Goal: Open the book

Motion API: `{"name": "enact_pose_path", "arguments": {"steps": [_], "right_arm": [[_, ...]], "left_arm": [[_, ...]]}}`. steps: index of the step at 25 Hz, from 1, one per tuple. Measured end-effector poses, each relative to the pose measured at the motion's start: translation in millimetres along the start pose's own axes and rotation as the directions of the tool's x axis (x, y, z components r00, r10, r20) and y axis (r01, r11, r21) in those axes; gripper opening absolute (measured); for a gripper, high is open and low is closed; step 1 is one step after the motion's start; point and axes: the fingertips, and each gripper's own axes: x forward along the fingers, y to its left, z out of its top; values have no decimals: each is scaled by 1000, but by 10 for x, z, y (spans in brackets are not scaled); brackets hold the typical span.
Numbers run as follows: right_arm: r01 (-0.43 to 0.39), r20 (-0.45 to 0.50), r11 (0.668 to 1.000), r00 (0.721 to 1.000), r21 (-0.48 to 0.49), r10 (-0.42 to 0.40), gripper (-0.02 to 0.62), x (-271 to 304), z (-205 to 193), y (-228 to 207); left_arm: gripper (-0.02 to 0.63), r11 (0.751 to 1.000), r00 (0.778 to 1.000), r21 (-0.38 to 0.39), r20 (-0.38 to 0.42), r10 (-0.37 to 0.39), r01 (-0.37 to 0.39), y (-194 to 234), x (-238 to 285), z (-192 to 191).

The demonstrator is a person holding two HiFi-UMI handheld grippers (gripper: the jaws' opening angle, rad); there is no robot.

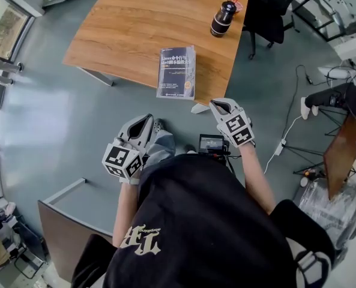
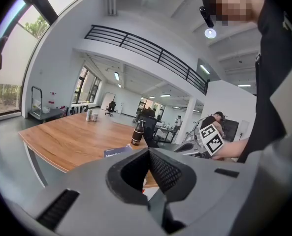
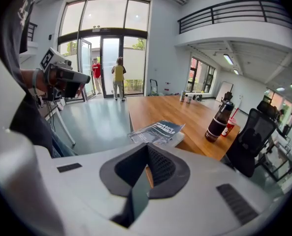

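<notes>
- Item: thick paperback book (image 1: 176, 72) with a dark blue-grey cover and pale lettering. It lies flat and closed, cover up, just above the centre of the head view, at the near edge of the table.
- Support: light brown wooden table (image 1: 123, 29) with rounded corners, filling the upper middle of the head view, on a grey floor.
- Left claw (image 1: 147, 120): grey plastic two-jaw tool with a marker cube, lower left of centre in the head view. In its own view the ridged jaws of the left claw (image 2: 148, 151) meet at the tips with nothing between them. The book (image 2: 118, 152) shows just beyond them, well apart.
- Right claw (image 1: 218, 105): a matching tool, right of centre in the head view, below and to the right of the book. In its own view the jaws of the right claw (image 3: 146, 149) are pressed together and empty, and the book (image 3: 158, 131) lies ahead at the table corner.
- Other: dark cylindrical drinks bottle (image 1: 223, 18) with a pale band, upright at the upper right of the table, well apart from the book; black office chair (image 1: 274, 5) beyond it.
- Progress: nothing done yet. The cover is untouched and neither claw has reached the table. Left to do, as judged: close in, catch the cover's free edge and swing it over.
</notes>
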Motion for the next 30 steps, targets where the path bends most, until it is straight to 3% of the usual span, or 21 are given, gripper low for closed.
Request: {"name": "enact_pose_path", "arguments": {"steps": [5,11,16,20,30], "right_arm": [[20,-78,999,997,42,-17,-11,409,-169,-189],[-17,-178,998,984,55,27,-11,968,-457,-224],[-13,-236,976,970,218,66,-11,1323,-742,-360],[-2,-237,951,968,308,79,-11,1575,-777,-410],[-27,-228,930,967,367,118,-11,1751,-720,-396]], "left_arm": [[6,1000,1000,-13,13,11,-11,212,-6,81],[6,999,999,-19,6,32,-32,492,-51,101],[6,999,999,-18,-3,43,-43,674,-63,169],[6,999,999,-21,-13,38,-38,816,-60,157],[6,999,999,-21,-34,-42,41,851,330,225]]}}
